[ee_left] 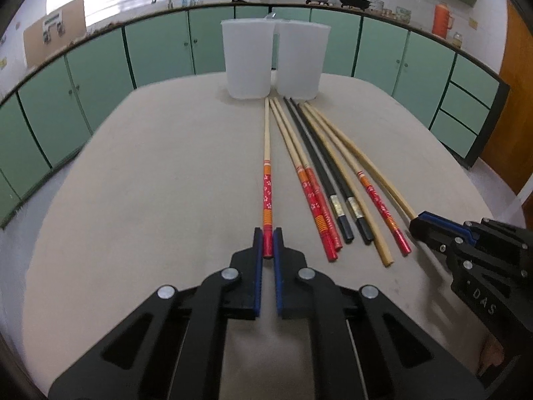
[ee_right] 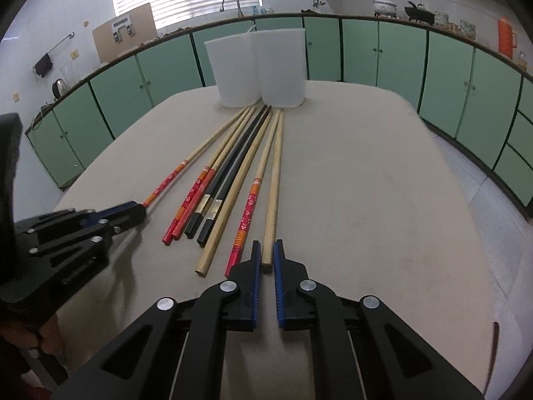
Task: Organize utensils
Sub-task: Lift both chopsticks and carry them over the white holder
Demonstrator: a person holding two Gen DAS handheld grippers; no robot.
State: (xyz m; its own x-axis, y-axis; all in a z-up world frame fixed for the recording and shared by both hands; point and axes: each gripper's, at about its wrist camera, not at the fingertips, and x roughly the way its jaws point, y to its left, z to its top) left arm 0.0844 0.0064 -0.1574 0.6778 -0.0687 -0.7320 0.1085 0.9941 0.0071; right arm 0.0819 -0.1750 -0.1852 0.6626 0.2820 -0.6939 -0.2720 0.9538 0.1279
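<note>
Clamped in the left gripper [ee_left: 268,241]: the red butt of a bamboo chopstick with a red-and-orange flowered handle [ee_left: 266,166]. Pinched narrow in the right gripper [ee_right: 266,255]: the butt of a plain pale bamboo chopstick [ee_right: 273,183]. Both on the beige tabletop [ee_left: 150,183], tips reaching ahead toward two translucent white plastic cups [ee_left: 248,60]. Best lifted butt-first and level, clear of neighbouring sticks. Visible only from the right wrist: the plain stick's butt between the pads.
</note>
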